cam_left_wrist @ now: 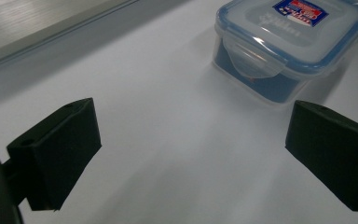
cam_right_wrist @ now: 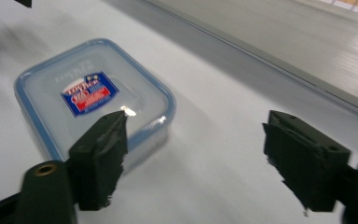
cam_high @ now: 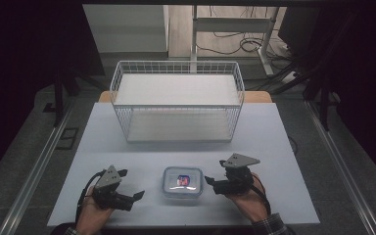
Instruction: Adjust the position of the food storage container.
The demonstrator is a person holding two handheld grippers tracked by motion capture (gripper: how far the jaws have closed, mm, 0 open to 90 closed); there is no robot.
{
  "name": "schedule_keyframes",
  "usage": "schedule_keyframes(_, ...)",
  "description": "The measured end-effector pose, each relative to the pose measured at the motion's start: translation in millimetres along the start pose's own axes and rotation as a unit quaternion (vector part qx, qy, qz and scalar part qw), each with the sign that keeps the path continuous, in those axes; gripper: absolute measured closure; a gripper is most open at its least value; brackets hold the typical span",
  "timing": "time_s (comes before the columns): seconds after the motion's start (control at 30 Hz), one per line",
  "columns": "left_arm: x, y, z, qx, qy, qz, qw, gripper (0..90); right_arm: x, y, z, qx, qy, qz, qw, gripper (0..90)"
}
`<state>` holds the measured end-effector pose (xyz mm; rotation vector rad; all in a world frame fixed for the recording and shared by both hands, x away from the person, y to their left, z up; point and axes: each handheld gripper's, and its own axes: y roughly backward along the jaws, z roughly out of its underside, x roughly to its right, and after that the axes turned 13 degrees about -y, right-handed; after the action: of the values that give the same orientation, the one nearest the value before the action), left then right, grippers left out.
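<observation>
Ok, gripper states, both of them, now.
Left gripper: open, holding nothing, beside the lidded container.
Right gripper: open, holding nothing, on the container's other side.

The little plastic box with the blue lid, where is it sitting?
In the high view the box sits on the near middle of the table, between the left gripper and the right gripper, in front of the wire basket.

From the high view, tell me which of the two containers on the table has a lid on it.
The small clear plastic box with the blue-rimmed snap lid, between the grippers. The white wire basket behind it stands open-topped.
</observation>
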<state>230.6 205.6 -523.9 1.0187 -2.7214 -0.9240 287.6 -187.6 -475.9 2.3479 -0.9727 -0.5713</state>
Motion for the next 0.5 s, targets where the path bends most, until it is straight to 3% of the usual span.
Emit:
schedule_keyframes(0.27, 0.0, -1.7, 1.5, 0.002, -0.011, -0.010, 0.9999, 1.5, 6.7, 11.4, 13.9, 0.012, -0.017, 0.005, 0.9998, 3.7)
schedule_keyframes(0.5, -0.8, -3.8, 2.6, -0.006, -0.009, -0.008, 0.9999, 1.4, 9.5, 12.9, 26.6, 0.008, -0.022, 0.002, 0.9997, 1.0)
